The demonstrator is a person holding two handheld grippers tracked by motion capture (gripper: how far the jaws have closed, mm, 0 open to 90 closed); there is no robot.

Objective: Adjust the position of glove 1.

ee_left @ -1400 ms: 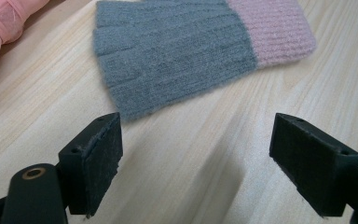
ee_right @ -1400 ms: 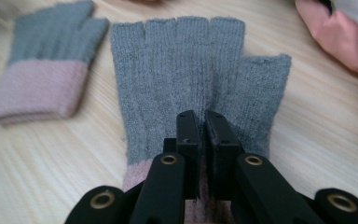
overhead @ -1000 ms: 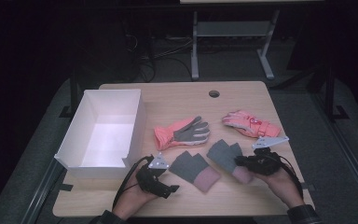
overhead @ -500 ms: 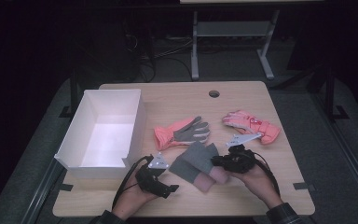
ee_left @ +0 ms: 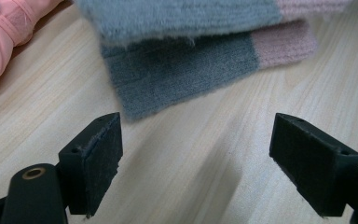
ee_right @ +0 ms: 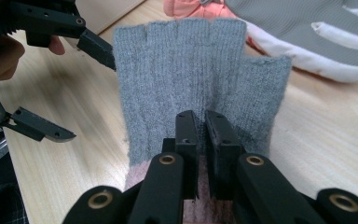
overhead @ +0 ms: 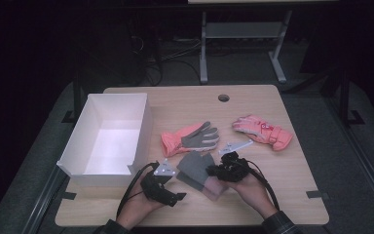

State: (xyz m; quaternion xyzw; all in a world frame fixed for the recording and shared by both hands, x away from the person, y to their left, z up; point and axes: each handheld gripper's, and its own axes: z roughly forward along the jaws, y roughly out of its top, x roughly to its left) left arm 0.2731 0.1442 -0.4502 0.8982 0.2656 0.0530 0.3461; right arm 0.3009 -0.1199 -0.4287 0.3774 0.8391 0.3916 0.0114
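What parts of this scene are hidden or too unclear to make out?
- Lower grey glove: in the left gripper view, the grey glove on top covers its far part.
- Right gripper: in the right gripper view its shut jaws hide the knit pinched between them.
- Pink glove: too small in the high view to read its markings.
- White box: its near wall hides part of its floor.

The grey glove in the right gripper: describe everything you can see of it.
The grey glove is a fingerless knit, woolly-looking, with a pink cuff. The right gripper is shut on it near the cuff, its fingers pinching the fabric. It is spread flat, its cut finger ends pointing away from the gripper, lying over a second grey glove on the table.
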